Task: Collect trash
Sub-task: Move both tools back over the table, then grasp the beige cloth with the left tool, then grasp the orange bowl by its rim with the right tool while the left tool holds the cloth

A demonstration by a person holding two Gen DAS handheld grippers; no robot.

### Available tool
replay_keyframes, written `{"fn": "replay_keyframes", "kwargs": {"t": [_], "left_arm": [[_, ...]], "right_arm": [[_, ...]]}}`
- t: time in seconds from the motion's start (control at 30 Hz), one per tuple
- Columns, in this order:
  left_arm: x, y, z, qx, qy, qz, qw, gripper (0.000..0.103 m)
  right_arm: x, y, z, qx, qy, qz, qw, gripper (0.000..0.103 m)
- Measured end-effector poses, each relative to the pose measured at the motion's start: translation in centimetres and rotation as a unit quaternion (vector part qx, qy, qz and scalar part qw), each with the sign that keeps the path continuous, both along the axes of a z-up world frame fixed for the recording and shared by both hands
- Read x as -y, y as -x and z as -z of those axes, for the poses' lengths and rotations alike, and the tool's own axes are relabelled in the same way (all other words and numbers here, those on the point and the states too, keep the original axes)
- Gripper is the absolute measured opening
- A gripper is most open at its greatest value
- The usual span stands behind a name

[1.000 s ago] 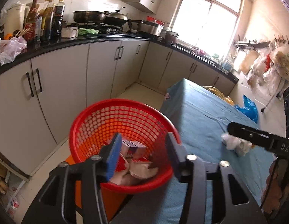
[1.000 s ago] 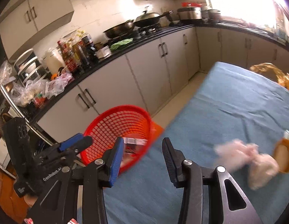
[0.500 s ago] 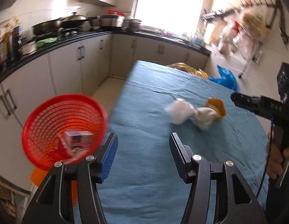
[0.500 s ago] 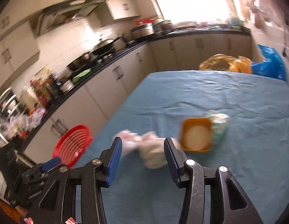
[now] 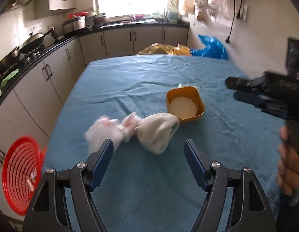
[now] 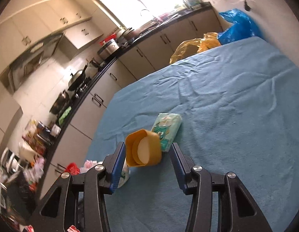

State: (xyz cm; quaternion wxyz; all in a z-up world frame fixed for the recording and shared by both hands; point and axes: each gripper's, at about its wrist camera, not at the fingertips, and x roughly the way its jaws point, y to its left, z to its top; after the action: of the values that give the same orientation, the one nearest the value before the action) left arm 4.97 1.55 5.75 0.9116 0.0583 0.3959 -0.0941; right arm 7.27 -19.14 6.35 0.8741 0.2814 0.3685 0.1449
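Both cameras have swung off the red basket and onto the table, where the trash now fills the view instead of the basket.

Left wrist view: the left gripper point(image 5: 148, 150) has just been opening and its jaws stand wide with nothing between them, over the blue cloth point(image 5: 149, 183). Just ahead of its fingertips lies a white wad point(image 5: 157, 133), and touching that on the left is a crumpled clear bag point(image 5: 107, 133), blurred. Behind the wad and touching it sits an orange tub point(image 5: 185, 104), open side up, with a pale disc inside. The basket point(image 5: 21, 176) stands off the table's left edge, low beside the cabinets point(image 5: 47, 81). At right the right gripper point(image 5: 246, 89) reaches in above the cloth, held by a hand point(image 5: 288, 166); from here I cannot tell how wide it stands. A yellow bag point(image 5: 163, 49) and a blue bag point(image 5: 211, 48) sit beyond the far edge.

Right wrist view: the right gripper point(image 6: 147, 152) is part open, its jaws standing either side of the tub point(image 6: 143, 150) without pressing on it. A green tissue pack point(image 6: 167, 129) lies just behind the tub, touching it. The wad point(image 6: 124, 176) peeks out behind the left finger, and the clear bag point(image 6: 90, 163) lies beyond it near the table's edge. The yellow bag point(image 6: 196, 45) and blue bag point(image 6: 238, 27) are at the far end of the cloth point(image 6: 226, 125).
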Motion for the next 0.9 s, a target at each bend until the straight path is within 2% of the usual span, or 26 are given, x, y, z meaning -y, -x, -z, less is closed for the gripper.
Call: {"fn": "replay_keyframes", "kwargs": {"t": [0.13,0.17,0.2,0.23,0.27,0.3,0.37,0.5,0.63,0.77,0.87,0.9], "left_arm": [[2.1,-2.4,1.4,-0.009,-0.032,0.003,0.9995,0.074],[2.5,-2.9,1.8,-0.010,-0.040,0.001,0.9992,0.071],[2.8,-3.4,2.2,-0.011,-0.044,0.000,0.9990,0.064],[3.0,-3.6,2.5,-0.013,-0.049,-0.005,0.9987,0.045],[3.1,-3.9,2.8,-0.014,-0.052,-0.009,0.9985,0.040],[2.9,-3.9,2.9,-0.010,-0.047,-0.011,0.9988,0.040],[2.5,-3.5,2.9,-0.003,-0.040,-0.015,0.9991,0.029],[0.4,-1.8,2.4,0.007,-0.001,-0.022,0.9997,0.026],[-1.5,0.9,1.5,0.049,0.022,-0.035,0.9979,0.026],[-2.6,2.0,1.1,0.082,0.036,-0.042,0.9951,0.026],[-3.4,1.8,1.0,0.081,0.052,-0.046,0.9943,0.026],[-3.7,1.7,1.0,0.079,0.057,-0.048,0.9941,0.026]], "right_arm": [[0.4,-0.3,0.4,-0.010,-0.009,0.005,1.000,0.053],[0.4,-0.3,0.4,-0.011,-0.010,0.006,1.000,0.053],[0.3,-0.3,0.4,-0.011,-0.009,0.005,1.000,0.053],[0.2,-0.4,0.4,-0.010,-0.008,0.003,1.000,0.053],[0.0,-0.4,0.4,-0.009,-0.005,0.003,1.000,0.053],[-0.1,-0.4,0.3,-0.008,-0.002,0.003,1.000,0.053],[-0.3,-0.5,0.4,-0.008,0.002,0.002,1.000,0.053],[-1.2,-0.8,1.0,-0.010,0.027,0.001,1.000,0.053],[-2.4,-1.3,1.7,-0.010,0.061,-0.004,0.998,0.052],[-4.5,-2.4,2.6,-0.009,0.108,-0.011,0.994,0.039],[-6.3,-3.2,3.0,-0.001,0.144,-0.016,0.989,0.038],[-7.0,-3.4,3.3,0.002,0.161,-0.020,0.987,0.035]]}}
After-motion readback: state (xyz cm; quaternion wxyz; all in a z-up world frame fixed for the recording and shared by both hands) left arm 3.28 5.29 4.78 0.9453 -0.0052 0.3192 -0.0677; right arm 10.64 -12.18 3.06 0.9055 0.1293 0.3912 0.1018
